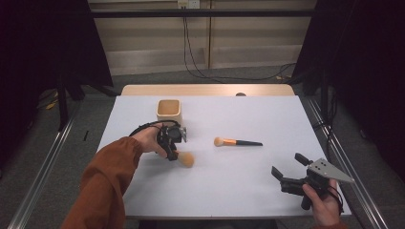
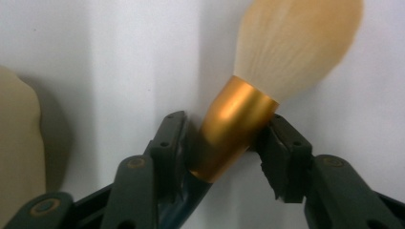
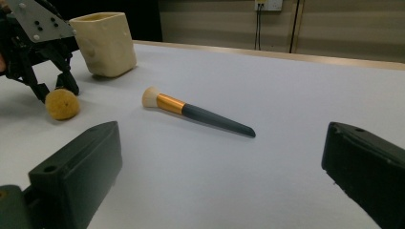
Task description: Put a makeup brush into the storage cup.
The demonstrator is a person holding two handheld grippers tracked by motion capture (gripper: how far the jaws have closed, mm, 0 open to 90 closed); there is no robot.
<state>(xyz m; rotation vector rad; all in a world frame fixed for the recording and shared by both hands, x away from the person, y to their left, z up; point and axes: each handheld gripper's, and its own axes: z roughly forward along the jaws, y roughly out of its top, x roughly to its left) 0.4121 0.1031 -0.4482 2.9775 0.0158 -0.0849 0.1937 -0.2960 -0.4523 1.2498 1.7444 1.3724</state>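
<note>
A big makeup brush (image 1: 186, 159) with fluffy tan bristles (image 2: 296, 43) and a gold ferrule lies on the white table (image 1: 239, 191) at left of centre. My left gripper (image 1: 173, 153) is shut on it, its two black jaws pressing either side of the ferrule (image 2: 229, 129). The right gripper view shows the same brush head (image 3: 62, 104) under that gripper (image 3: 56, 90). A smaller brush (image 1: 236, 142) with a dark handle lies flat mid-table (image 3: 196, 113), untouched. My right gripper (image 1: 289, 166) hovers open and empty near the front right corner (image 3: 219, 157).
A cream square cup (image 1: 168, 110) stands upright just behind the left gripper (image 3: 105, 43), and its side shows at the left edge of the left gripper view (image 2: 16, 143). A wooden strip borders the table's far edge (image 1: 205, 89). Cables hang on the back wall.
</note>
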